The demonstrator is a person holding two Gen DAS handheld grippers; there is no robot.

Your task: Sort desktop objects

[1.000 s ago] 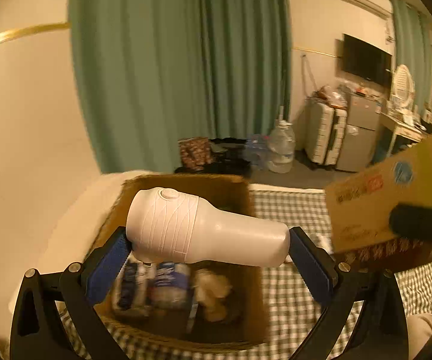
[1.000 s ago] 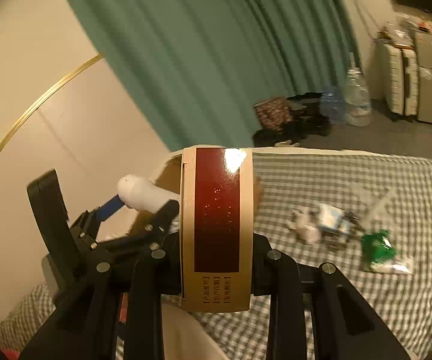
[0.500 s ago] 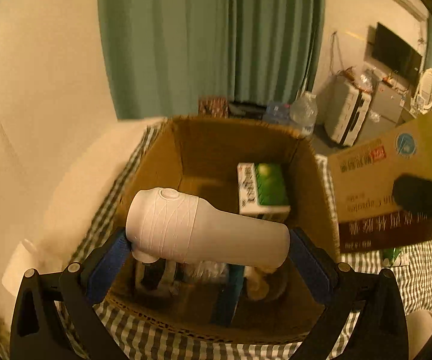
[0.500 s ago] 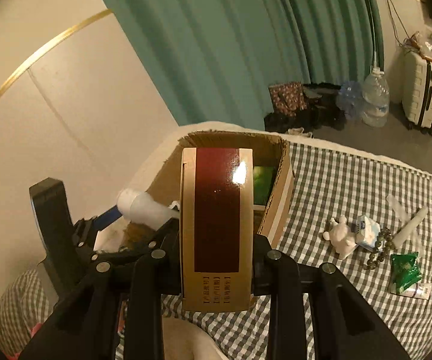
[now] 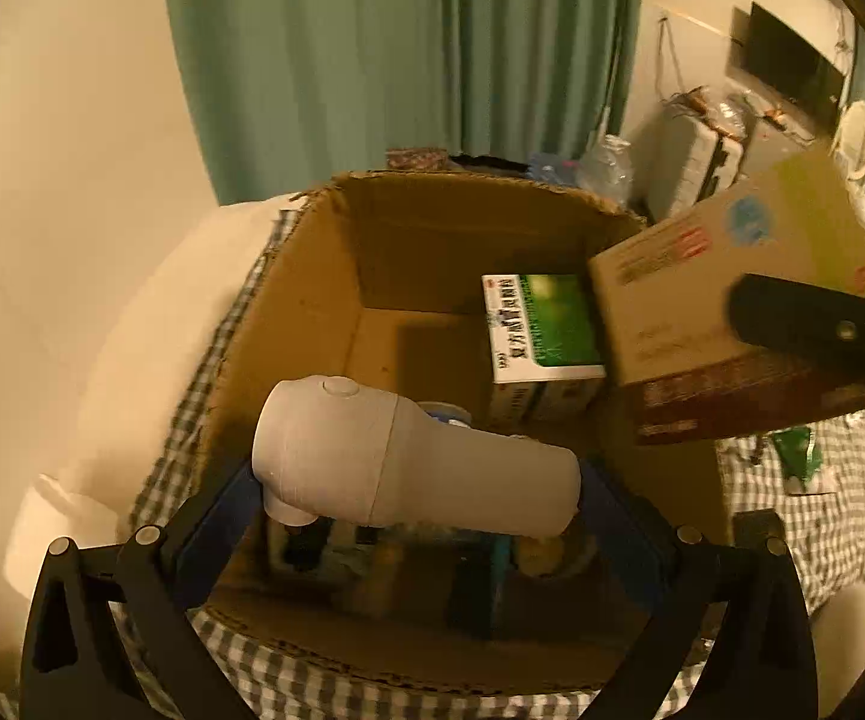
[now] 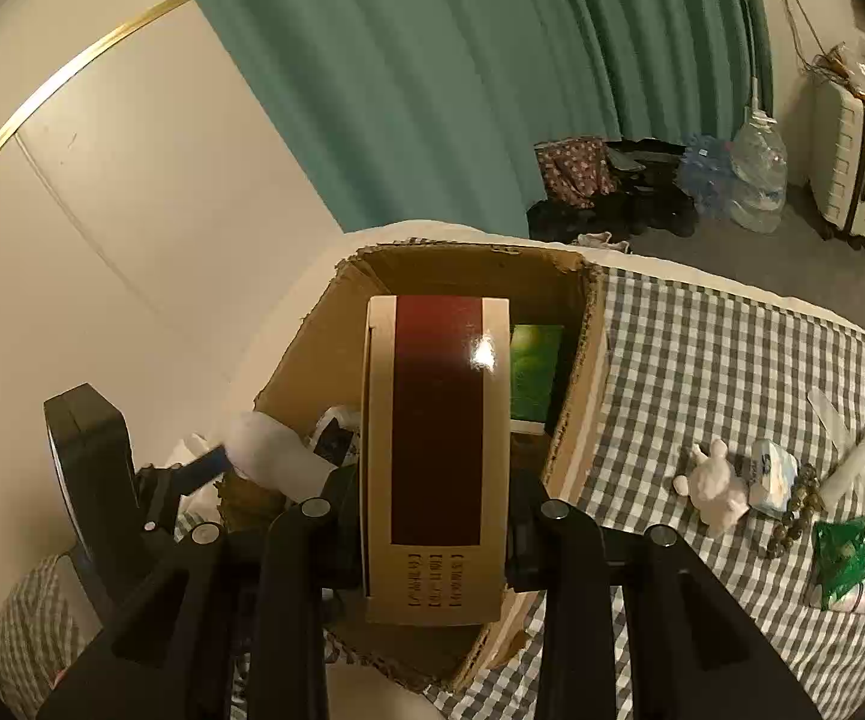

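Left wrist view: left gripper (image 5: pixel 417 471) clamps white bottle (image 5: pixel 414 459) crosswise over cardboard box (image 5: pixel 312 300), ready to drop. Right gripper (image 6: pixel 435 540), jaws just easing apart, grips tan carton (image 6: pixel 435 456) above the box too.

Room fittings and floor clutter, background only

Green curtain (image 6: pixel 480 78) across the far wall; cream wall panel with a gold trim strip (image 6: pixel 72 63) at left. On the floor below the curtain: patterned bag (image 6: pixel 573 171), dark heap of shoes or clothing, large clear water jug (image 6: pixel 759 171). Far right: white suitcase (image 6: pixel 849 162); wall television (image 5: pixel 783 69); round white fan (image 5: pixel 858 135).
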